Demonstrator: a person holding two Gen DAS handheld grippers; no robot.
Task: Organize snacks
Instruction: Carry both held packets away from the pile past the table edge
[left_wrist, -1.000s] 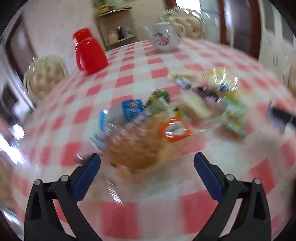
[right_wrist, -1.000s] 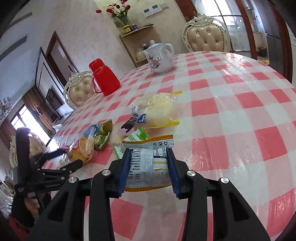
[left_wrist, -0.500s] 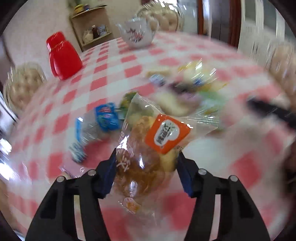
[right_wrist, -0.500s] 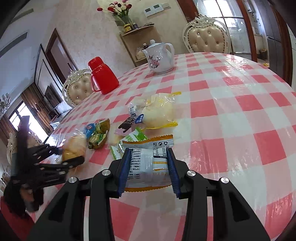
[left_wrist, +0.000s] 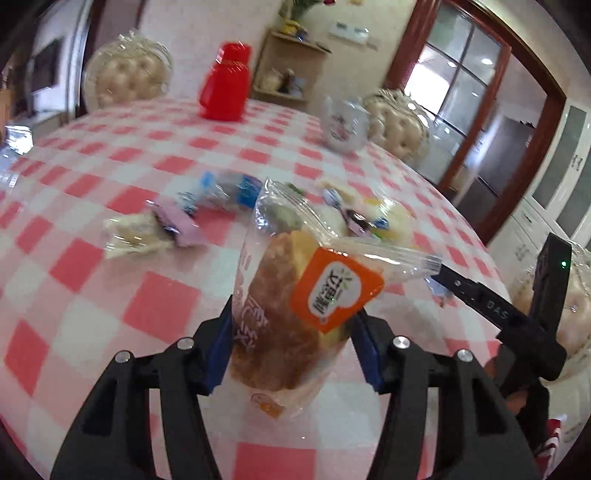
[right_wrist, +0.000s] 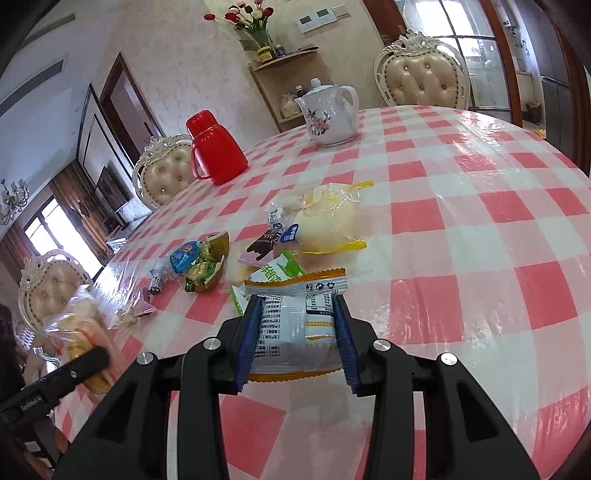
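The left hand-held gripper (left_wrist: 291, 343) is clamped on a clear bread packet (left_wrist: 284, 314) with an orange label, its blue pads pressing both sides of the bag. The packet stands nearly upright between the fingers, lifted off the checked surface (left_wrist: 92, 280). The right hand-held gripper (right_wrist: 295, 339) is closed around a white snack pack (right_wrist: 293, 325) with orange crimped edges, held low over the surface (right_wrist: 480, 258) with its printed back facing the camera.

Taking the red flask (right_wrist: 214, 151) as landmark: the loose snacks lie in a cluster on the near side of it, well apart from it. A yellow bun packet (right_wrist: 328, 221) sits at the cluster's end towards the white teapot (right_wrist: 328, 114); beside it lie a dark chocolate wrapper (right_wrist: 264, 240) and a green and white sachet (right_wrist: 280, 269), the latter just beyond the held white pack. Further along, away from the teapot, rest a blue-labelled packet (right_wrist: 181, 258) and a green-gold wrapper (right_wrist: 207, 273), touching each other. The teapot stands beyond the flask, towards the far rim. In the right wrist view the left gripper (right_wrist: 88, 362) and its bread packet appear blurred, on the near side of the flask by the surface's edge.
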